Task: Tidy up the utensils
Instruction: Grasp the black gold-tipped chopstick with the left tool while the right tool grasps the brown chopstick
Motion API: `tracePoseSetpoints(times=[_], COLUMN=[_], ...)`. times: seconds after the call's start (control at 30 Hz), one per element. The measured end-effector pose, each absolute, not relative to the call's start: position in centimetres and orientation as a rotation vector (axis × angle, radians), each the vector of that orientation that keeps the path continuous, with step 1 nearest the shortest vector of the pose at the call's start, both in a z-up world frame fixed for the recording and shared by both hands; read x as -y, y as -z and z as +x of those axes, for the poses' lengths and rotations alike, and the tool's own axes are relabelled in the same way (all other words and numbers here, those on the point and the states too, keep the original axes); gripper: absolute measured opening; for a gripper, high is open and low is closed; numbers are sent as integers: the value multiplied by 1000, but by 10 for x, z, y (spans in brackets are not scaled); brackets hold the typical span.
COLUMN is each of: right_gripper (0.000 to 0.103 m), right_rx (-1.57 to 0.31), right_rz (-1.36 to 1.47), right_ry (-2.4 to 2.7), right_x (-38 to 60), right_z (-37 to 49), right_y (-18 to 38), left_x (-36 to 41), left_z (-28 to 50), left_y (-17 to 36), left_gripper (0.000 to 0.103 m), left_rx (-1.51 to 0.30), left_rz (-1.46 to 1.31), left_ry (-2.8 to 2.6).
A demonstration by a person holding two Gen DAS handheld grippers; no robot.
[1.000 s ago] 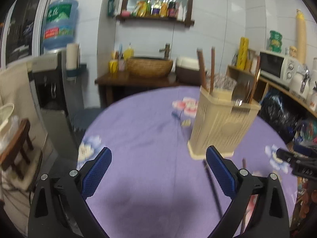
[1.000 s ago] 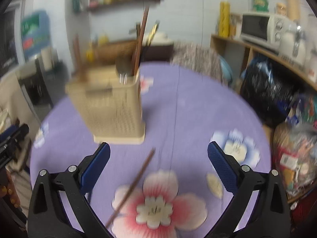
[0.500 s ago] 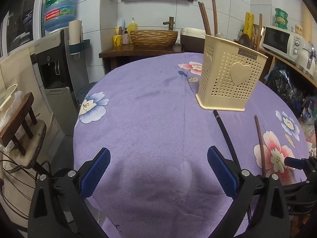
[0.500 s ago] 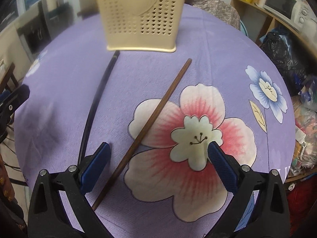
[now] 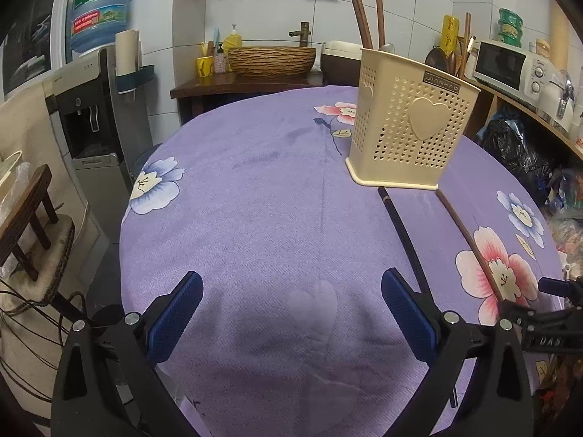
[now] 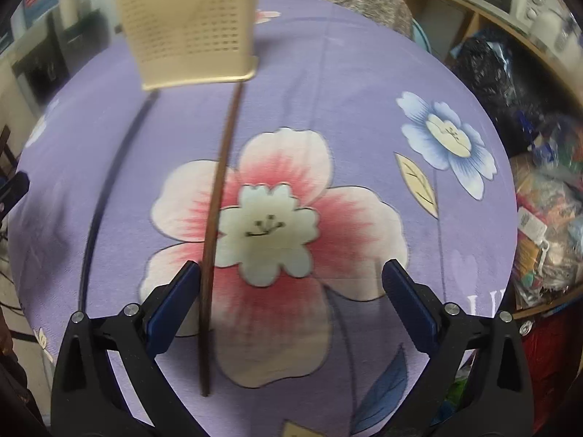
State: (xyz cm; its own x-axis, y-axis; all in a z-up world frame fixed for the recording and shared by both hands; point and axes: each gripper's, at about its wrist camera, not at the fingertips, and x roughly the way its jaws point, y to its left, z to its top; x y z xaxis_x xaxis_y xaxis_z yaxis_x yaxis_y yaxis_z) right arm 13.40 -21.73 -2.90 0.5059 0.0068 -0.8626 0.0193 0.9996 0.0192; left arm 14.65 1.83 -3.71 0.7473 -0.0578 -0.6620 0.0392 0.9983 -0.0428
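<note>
A round table with a purple flower cloth fills both views, and on it stands a cream plastic basket with small holes and a heart on its side. The basket stands upright, and some brown sticks poke up out of its top. Two loose chopsticks lie flat on the cloth in front of the basket. The black chopstick starts right at the foot of the basket and runs toward the camera. The brown chopstick also starts at the foot of the basket, near its other front corner, and lies across the big pink flower printed on the cloth. The two sticks are near each other but do not touch. The left tongs hang above the bare purple cloth in front of the basket, spread wide, with nothing between the blue pads; the black chopstick passes close by the right-hand pad. The right tongs are also spread wide and hold nothing. They are low over the pink flower, and the brown chopstick runs just inside the left-hand blue pad; I cannot tell if the pad touches it. Behind the basket, well apart from it, there is a woven bowl on a dark wooden stand, a water machine with a big blue bottle, and a white microwave on a shelf.
</note>
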Motion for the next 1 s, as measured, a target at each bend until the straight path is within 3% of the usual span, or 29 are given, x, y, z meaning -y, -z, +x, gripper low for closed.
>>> tracePoseSetpoints(times=[0.77,1.0], right_gripper=[97,97], right_rx=[-1006,-910], right_rz=[65,239], right_ry=[-74,-166], right_x=[234,254], right_z=[139,155], right_y=[32,12], left_x=[10,15], left_z=[151,165], left_y=[41,29], left_gripper=[97,97], left_rx=[-776,-780], left_rz=[-15,-49], left_ry=[161,212])
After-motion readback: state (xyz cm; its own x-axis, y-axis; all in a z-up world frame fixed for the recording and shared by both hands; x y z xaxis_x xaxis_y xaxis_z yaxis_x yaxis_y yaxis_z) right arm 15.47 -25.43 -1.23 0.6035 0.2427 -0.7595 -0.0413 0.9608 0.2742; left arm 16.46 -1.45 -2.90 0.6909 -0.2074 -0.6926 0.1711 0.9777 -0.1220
